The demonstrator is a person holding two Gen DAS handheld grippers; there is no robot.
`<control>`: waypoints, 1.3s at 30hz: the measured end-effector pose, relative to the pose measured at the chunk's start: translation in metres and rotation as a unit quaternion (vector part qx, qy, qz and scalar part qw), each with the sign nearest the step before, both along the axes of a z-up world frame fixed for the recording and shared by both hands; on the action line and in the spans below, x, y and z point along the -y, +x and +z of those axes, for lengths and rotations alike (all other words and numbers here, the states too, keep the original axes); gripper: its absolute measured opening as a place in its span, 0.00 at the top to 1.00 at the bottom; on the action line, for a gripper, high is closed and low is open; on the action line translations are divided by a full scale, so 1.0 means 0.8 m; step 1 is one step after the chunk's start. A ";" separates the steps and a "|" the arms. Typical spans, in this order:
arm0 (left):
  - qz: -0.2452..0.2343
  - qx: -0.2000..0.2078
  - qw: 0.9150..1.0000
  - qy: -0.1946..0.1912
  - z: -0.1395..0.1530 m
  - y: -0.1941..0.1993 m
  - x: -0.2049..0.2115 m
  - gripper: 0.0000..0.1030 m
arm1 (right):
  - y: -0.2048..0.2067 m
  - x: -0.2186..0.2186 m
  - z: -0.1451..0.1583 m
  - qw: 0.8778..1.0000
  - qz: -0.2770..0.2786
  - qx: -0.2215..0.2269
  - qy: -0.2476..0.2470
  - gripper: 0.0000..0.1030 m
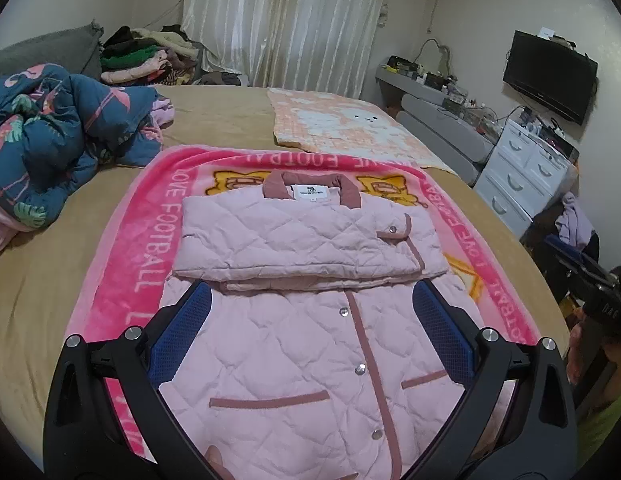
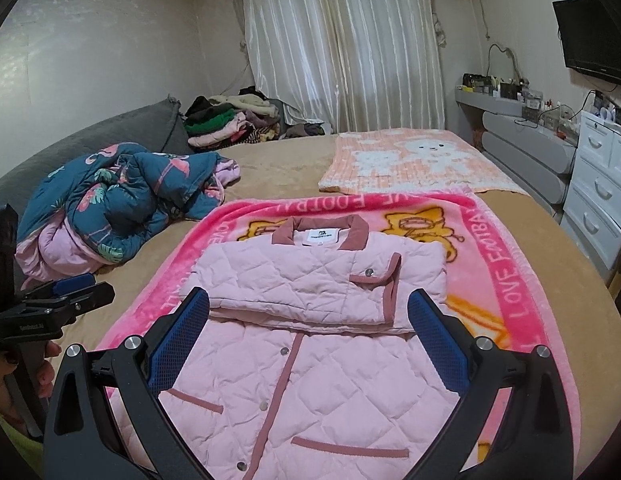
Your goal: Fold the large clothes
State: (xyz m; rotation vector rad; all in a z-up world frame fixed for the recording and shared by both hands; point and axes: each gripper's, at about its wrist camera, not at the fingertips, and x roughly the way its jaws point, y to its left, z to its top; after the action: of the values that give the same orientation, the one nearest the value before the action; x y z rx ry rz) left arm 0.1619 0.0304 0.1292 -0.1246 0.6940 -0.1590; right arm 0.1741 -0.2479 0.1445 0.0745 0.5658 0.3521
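- The pink quilted jacket (image 1: pixel 310 320) lies front-up on the pink blanket (image 1: pixel 150 248) on the bed (image 1: pixel 50 280), both sleeves folded across its chest.
- Left gripper (image 1: pixel 310 292) hovers over it, jaws wide, empty.
- Right gripper (image 2: pixel 310 300) likewise spread wide, holding nothing.

The bed (image 2: pixel 294 164) has a tan cover. On it lie a pink football blanket (image 2: pixel 506 268), an orange checked blanket (image 2: pixel 410 160), a crumpled flamingo quilt (image 2: pixel 118 200) and stacked clothes (image 2: pixel 230 124).
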 end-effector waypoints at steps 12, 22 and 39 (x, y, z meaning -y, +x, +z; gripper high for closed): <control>0.008 0.009 1.000 0.023 -0.019 -0.036 -0.004 0.08 | -0.039 0.022 -0.016 1.000 -0.012 0.001 -0.005 0.04; 0.023 -0.002 0.999 0.036 -0.054 -0.055 -0.007 0.08 | -0.057 0.036 -0.058 0.999 -0.020 -0.023 -0.024 0.04; 0.049 -0.041 0.996 0.057 -0.124 -0.077 -0.017 0.08 | -0.088 0.059 -0.136 0.996 -0.033 -0.068 -0.050 0.04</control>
State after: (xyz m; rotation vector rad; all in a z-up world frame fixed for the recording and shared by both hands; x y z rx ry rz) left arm 0.1006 0.0443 0.0301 -0.0549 0.7751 -0.0198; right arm 0.1038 -0.2952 0.0360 0.0212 0.7135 0.2547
